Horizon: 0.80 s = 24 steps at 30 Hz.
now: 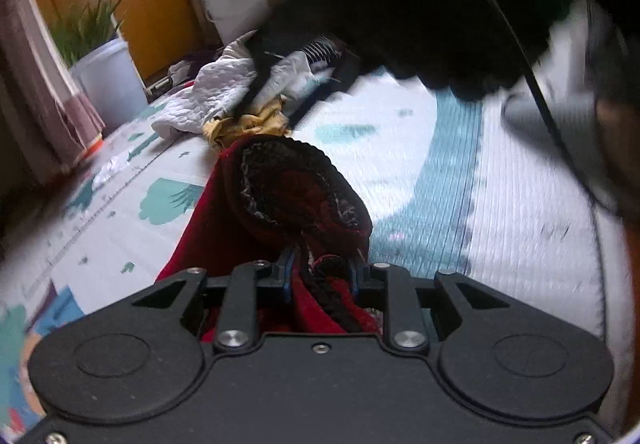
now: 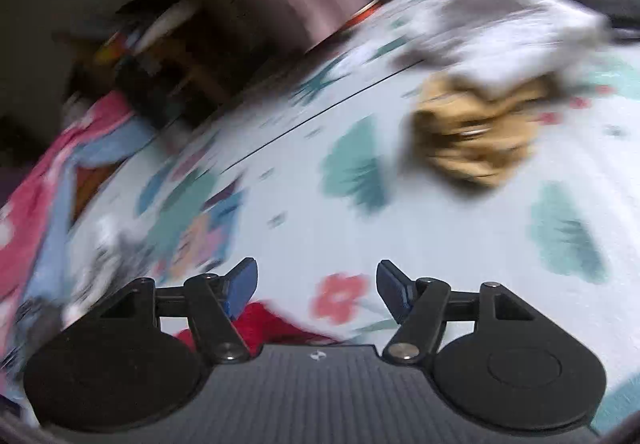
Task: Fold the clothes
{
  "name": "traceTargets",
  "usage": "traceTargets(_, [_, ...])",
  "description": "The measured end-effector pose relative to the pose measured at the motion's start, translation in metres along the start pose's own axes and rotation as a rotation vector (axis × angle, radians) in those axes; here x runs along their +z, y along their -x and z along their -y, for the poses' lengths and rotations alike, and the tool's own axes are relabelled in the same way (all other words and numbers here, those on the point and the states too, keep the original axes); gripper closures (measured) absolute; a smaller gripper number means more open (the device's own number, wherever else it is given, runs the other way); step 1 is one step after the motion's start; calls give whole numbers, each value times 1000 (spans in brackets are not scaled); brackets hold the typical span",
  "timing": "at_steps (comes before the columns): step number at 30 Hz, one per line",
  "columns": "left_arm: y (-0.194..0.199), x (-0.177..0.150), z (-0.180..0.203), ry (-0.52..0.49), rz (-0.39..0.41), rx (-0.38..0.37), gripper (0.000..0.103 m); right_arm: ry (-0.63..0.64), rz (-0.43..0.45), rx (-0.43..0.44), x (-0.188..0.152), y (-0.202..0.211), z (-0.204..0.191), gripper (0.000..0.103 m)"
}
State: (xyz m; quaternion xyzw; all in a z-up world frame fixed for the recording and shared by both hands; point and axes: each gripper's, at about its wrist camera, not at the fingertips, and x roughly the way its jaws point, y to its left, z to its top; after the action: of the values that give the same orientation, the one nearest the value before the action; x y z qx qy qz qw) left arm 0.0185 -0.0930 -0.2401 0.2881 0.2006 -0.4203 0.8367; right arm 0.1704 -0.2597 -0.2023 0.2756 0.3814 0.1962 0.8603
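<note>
Left gripper (image 1: 320, 278) fingers clenched on red garment (image 1: 288, 204), bunched. Right gripper (image 2: 316, 280) fingers released, empty. Risk: single pinch lets cloth slip onto mat (image 2: 440, 244); heavy blur.

Left wrist: low over the play mat (image 1: 400, 148), facing the clothes pile (image 1: 224, 92) at its far edge.
Right wrist: close above the mat, tilted, blurred.
Shared: mat, yellow garment (image 2: 476, 132), white garment (image 2: 500, 32).
</note>
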Motion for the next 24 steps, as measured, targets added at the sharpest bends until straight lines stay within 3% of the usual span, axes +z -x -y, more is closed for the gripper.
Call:
traceTargets(2, [-5, 0, 6, -26, -15, 27, 80, 7, -99, 23, 6, -8, -9, 20])
traceTargets(7, [-11, 3, 16, -60, -47, 72, 80, 47, -262, 17, -14, -4, -19, 20])
traceTargets(9, [-14, 3, 22, -80, -61, 86, 80, 65, -337, 5, -26, 1, -18, 26])
traceTargets(10, [-17, 3, 25, -87, -67, 92, 80, 72, -379, 2, -27, -7, -17, 40])
traceTargets(11, [-19, 2, 27, -94, -73, 95, 80, 68, -405, -8, -29, -11, -15, 45])
traceTargets(16, [-25, -6, 39, -141, -89, 100, 76, -18, -451, -53, -35, -19, 2, 55])
traceTargets(18, [-21, -5, 37, -122, -85, 87, 68, -34, -444, -59, -36, -18, 4, 58])
traceTargets(20, [-8, -3, 23, -40, -57, 59, 59, -19, -439, -68, -41, -17, 0, 58])
traceTargets(24, [31, 1, -11, 115, 24, 7, 50, -4, -444, -80, -66, -17, -6, 58])
